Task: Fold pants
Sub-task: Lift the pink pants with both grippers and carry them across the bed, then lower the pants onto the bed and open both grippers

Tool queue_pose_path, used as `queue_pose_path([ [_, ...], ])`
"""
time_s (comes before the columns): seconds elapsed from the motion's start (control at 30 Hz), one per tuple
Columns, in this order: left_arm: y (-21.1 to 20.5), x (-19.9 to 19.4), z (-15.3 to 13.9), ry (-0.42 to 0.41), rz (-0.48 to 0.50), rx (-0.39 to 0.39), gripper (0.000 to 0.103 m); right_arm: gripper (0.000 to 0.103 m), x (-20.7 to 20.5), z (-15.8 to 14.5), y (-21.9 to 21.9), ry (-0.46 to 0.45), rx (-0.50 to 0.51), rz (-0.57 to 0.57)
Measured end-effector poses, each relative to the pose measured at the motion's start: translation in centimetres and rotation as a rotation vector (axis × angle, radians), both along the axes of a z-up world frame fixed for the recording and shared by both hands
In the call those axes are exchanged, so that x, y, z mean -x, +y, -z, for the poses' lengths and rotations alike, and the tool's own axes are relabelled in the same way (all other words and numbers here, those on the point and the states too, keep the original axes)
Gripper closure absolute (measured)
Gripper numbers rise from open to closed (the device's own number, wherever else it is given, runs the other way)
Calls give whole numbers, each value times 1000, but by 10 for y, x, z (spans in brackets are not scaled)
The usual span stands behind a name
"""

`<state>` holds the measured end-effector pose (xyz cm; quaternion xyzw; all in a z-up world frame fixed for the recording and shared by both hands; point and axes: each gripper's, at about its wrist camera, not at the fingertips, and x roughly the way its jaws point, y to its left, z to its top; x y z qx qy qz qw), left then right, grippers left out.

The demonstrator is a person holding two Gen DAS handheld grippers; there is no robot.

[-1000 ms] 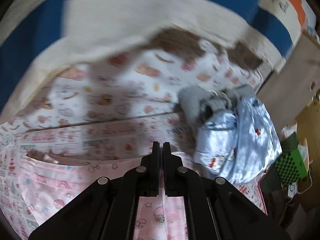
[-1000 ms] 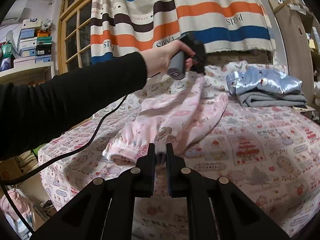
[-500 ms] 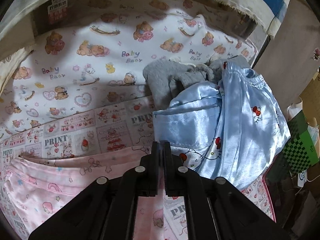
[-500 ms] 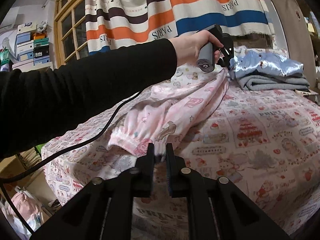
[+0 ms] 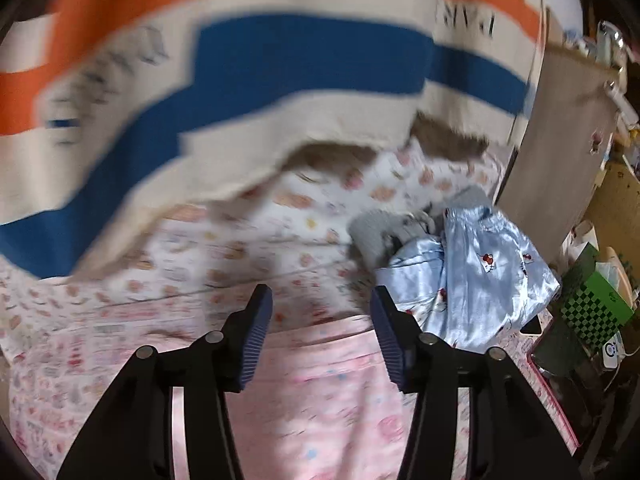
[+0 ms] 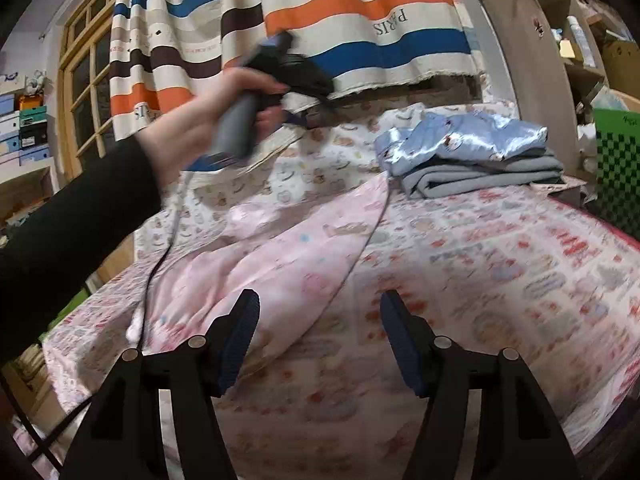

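Pants in pale pink cotton with small cartoon prints (image 6: 288, 264) lie folded on the bed, released by both grippers. The right gripper (image 6: 318, 338) has just been opening; its blue-padded jaws stand well apart with nothing pressed between them, the pink cloth's lower edge lying just beyond the left pad. The left gripper (image 5: 320, 336) has likewise just been opening — its jaws are spread above the pants' upper edge (image 5: 320, 392), gripping nothing. In the right wrist view a hand in a black sleeve (image 6: 192, 128) carries that left gripper above the far end of the pants, clear of the fabric, a black cable trailing from it. Beneath the pants spreads a pink-and-white printed bedsheet (image 6: 500, 264). Farther off, near the bed's head, sits a stack of folded clothes — shiny light-blue satin on top of grey (image 6: 472, 152). Behind hangs a curtain striped orange, blue, brown and cream (image 6: 360, 20).
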<state>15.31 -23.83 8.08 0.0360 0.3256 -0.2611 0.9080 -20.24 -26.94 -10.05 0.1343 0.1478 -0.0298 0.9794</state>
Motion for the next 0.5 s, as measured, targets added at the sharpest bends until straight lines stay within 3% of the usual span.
queue_pose_path([
  [0.2, 67, 46, -4, -132, -75, -25, 53, 33, -3, -7, -11, -12, 33, 45],
  [0.33, 108, 89, 5, -157, -80, 7, 53, 33, -5, -12, -14, -27, 30, 49],
  [0.5, 136, 143, 36, -169, -74, -16, 53, 33, -7, -15, -13, -36, -7, -16],
])
